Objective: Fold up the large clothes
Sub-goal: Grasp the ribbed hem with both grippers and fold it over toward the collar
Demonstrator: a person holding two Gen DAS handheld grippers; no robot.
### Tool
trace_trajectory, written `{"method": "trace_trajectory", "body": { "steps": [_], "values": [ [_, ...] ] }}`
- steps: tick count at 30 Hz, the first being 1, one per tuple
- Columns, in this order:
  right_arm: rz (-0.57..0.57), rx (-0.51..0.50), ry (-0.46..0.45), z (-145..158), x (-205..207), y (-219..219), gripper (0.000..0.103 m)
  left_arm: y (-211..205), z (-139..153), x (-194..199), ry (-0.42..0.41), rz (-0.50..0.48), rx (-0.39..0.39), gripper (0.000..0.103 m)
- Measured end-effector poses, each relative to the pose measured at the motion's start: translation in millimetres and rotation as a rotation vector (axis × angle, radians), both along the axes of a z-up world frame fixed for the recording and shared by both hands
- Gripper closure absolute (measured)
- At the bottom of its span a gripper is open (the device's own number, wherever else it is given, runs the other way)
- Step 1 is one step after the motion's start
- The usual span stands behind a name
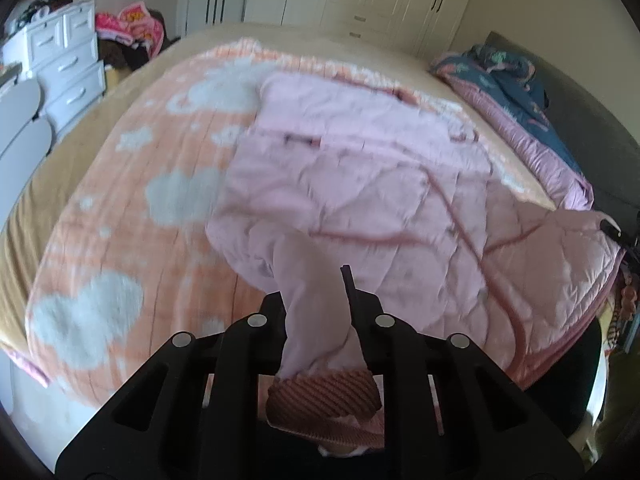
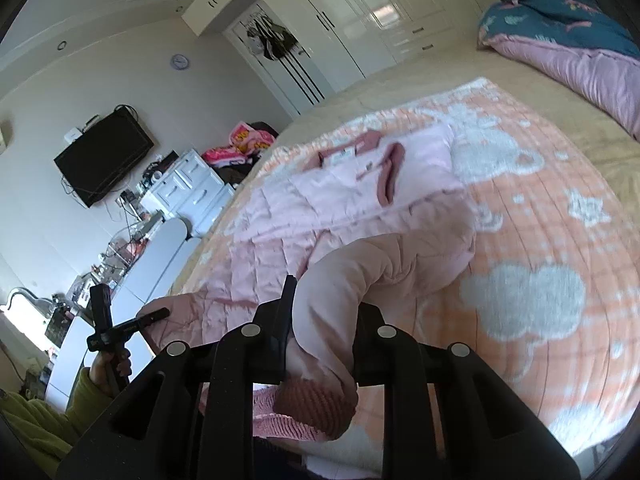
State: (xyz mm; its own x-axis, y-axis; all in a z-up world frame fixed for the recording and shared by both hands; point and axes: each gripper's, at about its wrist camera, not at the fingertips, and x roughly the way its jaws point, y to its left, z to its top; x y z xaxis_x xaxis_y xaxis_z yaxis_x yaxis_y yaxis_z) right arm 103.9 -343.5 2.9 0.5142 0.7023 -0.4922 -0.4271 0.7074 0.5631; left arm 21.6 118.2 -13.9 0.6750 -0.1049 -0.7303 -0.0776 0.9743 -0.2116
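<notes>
One pink quilted jacket (image 1: 352, 168), spread across the bed (image 2: 420, 76) on top of an orange blanket (image 1: 132, 216) patterned with white clouds. Two sleeves lifted off the blanket, each ending in a darker ribbed cuff: one cuff (image 1: 324, 396) hanging behind the left tool (image 1: 320, 304), the other cuff (image 2: 316, 404) behind the right tool (image 2: 320, 320). Left tool nearly closed, pinching the pale sleeve fabric just above its cuff. Right tool likewise nearly closed, clamped on the puffy sleeve (image 2: 352, 276), which bends over the fingers. Dark pink trim at the collar and front of the jacket, seen from the right wrist; a small label near the collar, too blurred to read.

Further out: one bundled quilt (image 2: 568, 20), dark blue on top and pink beneath, at the far side of the bed. One white chest of drawers (image 1: 68, 60), one heap of pink printed cloth (image 1: 132, 28) beside it, possibly with lettering but unreadable. One black wall screen (image 2: 104, 160), one round clock (image 2: 180, 62), a run of white wardrobe doors (image 2: 360, 12). A green sleeve (image 2: 40, 432) at the lower left of the right wrist view.
</notes>
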Motion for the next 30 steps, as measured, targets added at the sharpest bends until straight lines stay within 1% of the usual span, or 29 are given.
{"method": "trace_trajectory", "body": {
  "steps": [6, 13, 19, 26, 30],
  "values": [
    [-0.011, 0.023, -0.033, 17, 17, -1, 0.082, 2, 34, 26, -0.082, 0.007, -0.020, 0.092],
    [-0.021, 0.041, -0.061, 34, 35, 0, 0.083, 4, 63, 52, -0.138, 0.010, -0.039, 0.093],
    [-0.028, 0.059, -0.074, 47, 49, 0, 0.083, 5, 86, 67, -0.182, 0.018, -0.048, 0.093],
    [-0.054, 0.069, -0.079, 59, 69, -1, 0.083, 12, 107, 85, -0.215, 0.040, -0.052, 0.093],
    [-0.073, 0.086, -0.081, 66, 80, -1, 0.083, 22, 112, 100, -0.211, 0.086, -0.052, 0.093]
  ]
}}
